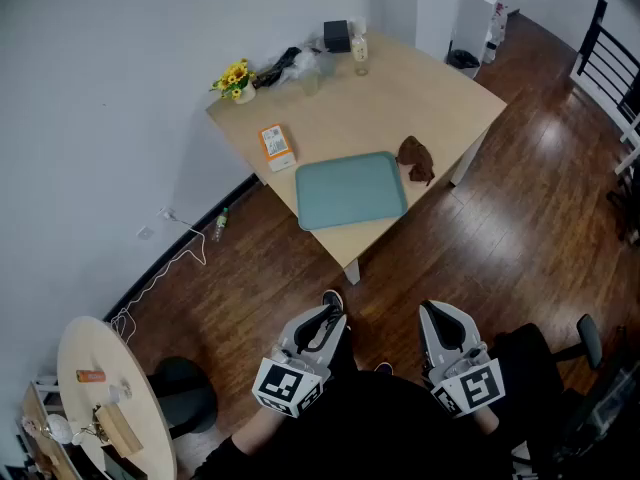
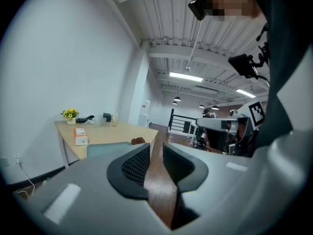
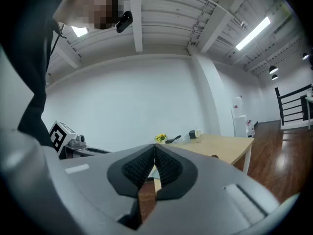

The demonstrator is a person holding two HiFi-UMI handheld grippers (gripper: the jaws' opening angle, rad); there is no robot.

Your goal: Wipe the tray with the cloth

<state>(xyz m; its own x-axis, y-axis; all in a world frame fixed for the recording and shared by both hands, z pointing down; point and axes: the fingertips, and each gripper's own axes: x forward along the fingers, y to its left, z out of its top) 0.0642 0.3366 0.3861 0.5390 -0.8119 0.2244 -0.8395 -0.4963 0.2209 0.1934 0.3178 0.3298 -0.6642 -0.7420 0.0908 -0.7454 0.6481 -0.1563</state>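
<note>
tray [image 1: 350, 190] teal | cloth [image 1: 416, 159] brown | table [image 1: 400, 98] light wood | box [image 1: 276, 146] orange-white | flowers [image 1: 235, 76] yellow

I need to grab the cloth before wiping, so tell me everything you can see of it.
The cloth is dark brown fabric, crumpled into a small lumpy heap. It lies on the pale wooden table beside the right edge of the teal tray, near the table's rim; whether it touches the tray is unclear.

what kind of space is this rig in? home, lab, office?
Probably an open-plan office or studio: light wooden table against a white wall, dark wood-plank floor, exposed beamed ceiling with long strip lights, and a black metal railing at the far side.
</note>
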